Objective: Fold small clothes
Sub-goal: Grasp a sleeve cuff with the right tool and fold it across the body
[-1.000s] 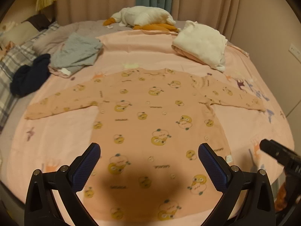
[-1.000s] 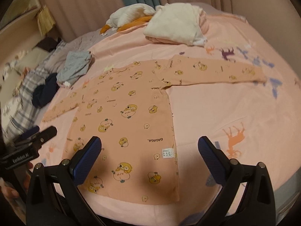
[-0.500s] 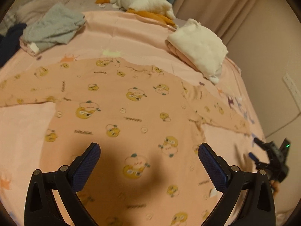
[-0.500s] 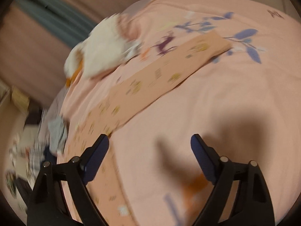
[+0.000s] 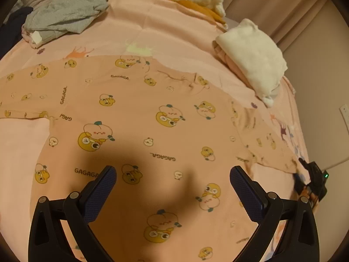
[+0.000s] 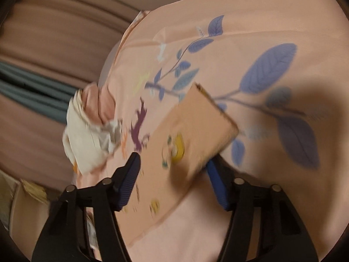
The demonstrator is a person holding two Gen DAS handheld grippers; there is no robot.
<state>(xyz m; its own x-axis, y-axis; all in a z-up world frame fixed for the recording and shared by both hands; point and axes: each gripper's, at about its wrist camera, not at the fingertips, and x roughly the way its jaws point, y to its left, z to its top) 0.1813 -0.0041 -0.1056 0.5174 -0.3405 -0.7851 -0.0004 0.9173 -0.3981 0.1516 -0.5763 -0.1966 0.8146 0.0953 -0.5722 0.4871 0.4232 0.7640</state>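
Fingers of right gripper [image 6: 172,174] spread, straddling sleeve cuff [image 6: 202,126] — I'm lining up pinch for first fold. Left gripper [image 5: 173,187] spread too, hovering over shirt [image 5: 135,118], flat on bed [image 5: 152,21] — nothing held.

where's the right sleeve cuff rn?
Right wrist view: the cuff lies just ahead of the open right gripper, over the sheet's blue leaf print, right of the white bundle.

Two grippers [image 5: 173,194], one shirt [image 5: 139,131], two folded piles [image 5: 250,52].
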